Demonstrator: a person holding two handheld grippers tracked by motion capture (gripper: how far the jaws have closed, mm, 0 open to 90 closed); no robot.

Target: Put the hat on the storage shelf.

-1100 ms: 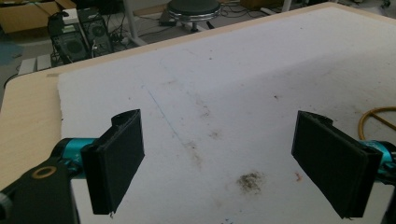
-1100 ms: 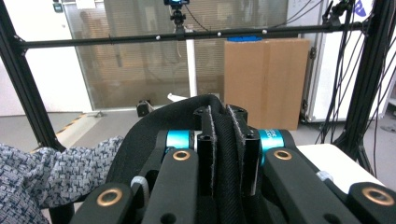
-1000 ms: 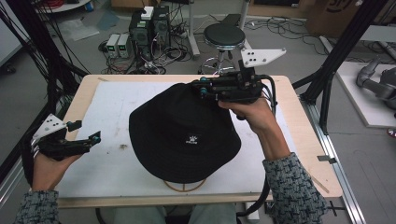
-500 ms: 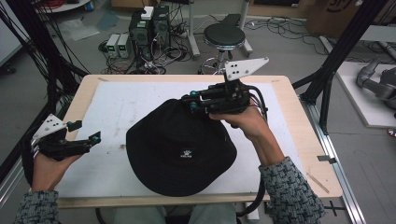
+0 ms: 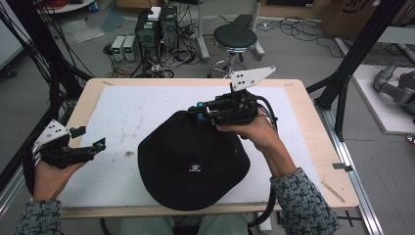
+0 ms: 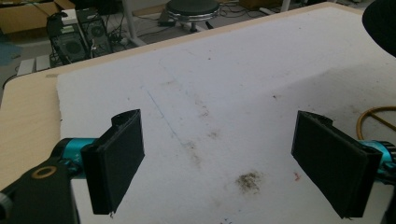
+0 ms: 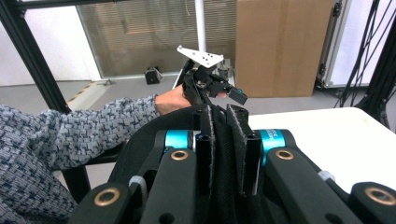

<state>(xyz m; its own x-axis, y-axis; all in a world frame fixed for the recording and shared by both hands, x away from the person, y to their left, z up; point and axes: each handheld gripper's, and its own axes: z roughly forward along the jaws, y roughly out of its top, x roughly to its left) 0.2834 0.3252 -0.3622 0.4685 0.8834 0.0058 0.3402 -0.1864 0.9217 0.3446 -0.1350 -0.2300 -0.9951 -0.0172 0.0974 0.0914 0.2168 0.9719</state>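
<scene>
A black bucket hat (image 5: 193, 161) with a small white logo lies on the white mat (image 5: 132, 112), its near rim reaching the table's front edge. My right gripper (image 5: 198, 111) is at the hat's far rim, shut on the black fabric (image 7: 224, 154) pinched between its pads. My left gripper (image 5: 89, 138) hovers at the table's left edge, well apart from the hat. It stands open (image 6: 219, 163) over the stained mat with nothing between its pads. A corner of the hat (image 6: 383, 23) shows in the left gripper view.
The wooden table (image 5: 298, 98) carries the mat, which has brown smudges (image 6: 247, 179). A thin yellow ring (image 6: 373, 114) lies on the mat near the hat. A stool (image 5: 235, 36) and computer boxes (image 5: 156, 27) stand beyond the far edge. Black frame posts (image 5: 352, 63) flank the table.
My right gripper has drawn the hat's far rim leftward and toward the person, and the hat has slid nearer the front edge. The left gripper has stayed put.
</scene>
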